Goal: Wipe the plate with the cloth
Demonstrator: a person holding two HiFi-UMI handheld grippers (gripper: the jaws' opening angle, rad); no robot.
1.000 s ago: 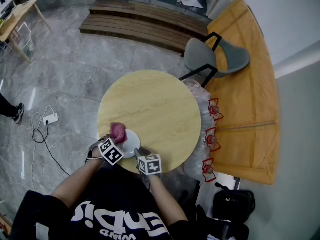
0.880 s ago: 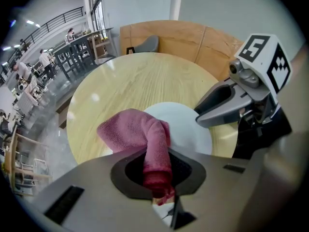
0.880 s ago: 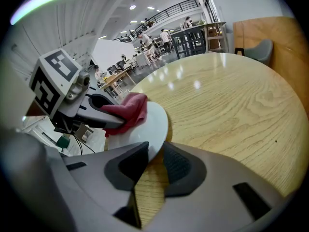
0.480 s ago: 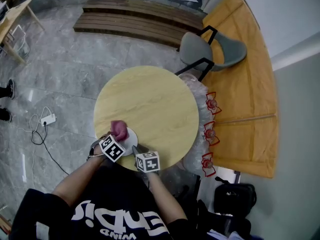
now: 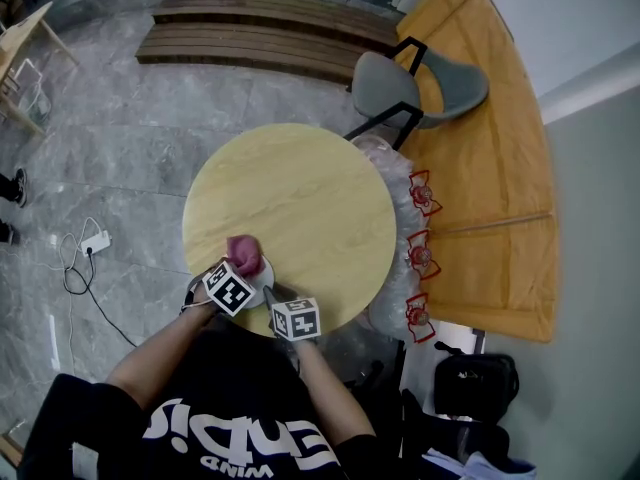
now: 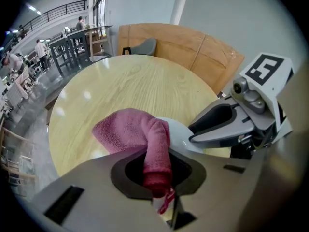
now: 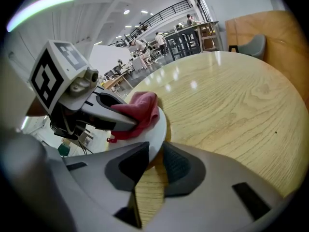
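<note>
A white plate (image 7: 155, 129) lies near the front left edge of the round wooden table (image 5: 300, 198). My right gripper (image 7: 152, 159) is shut on the plate's near rim. A pink cloth (image 6: 137, 132) is bunched on the plate, and my left gripper (image 6: 155, 177) is shut on its end, pressing it down. In the head view the cloth (image 5: 243, 252) shows just beyond the left gripper (image 5: 236, 278), and the plate (image 5: 264, 271) is mostly hidden under both grippers. The right gripper (image 5: 284, 306) sits at the table's edge.
A grey chair (image 5: 410, 83) stands at the table's far side, on an orange floor panel (image 5: 490, 168). A clear plastic bag (image 5: 400, 248) hangs at the table's right edge. A wooden bench (image 5: 270, 33) lies beyond, and a black bag (image 5: 475, 383) sits on the floor at right.
The left gripper has slid the cloth slightly rightward across the plate, covering more of it. The right gripper keeps its grip on the rim.
</note>
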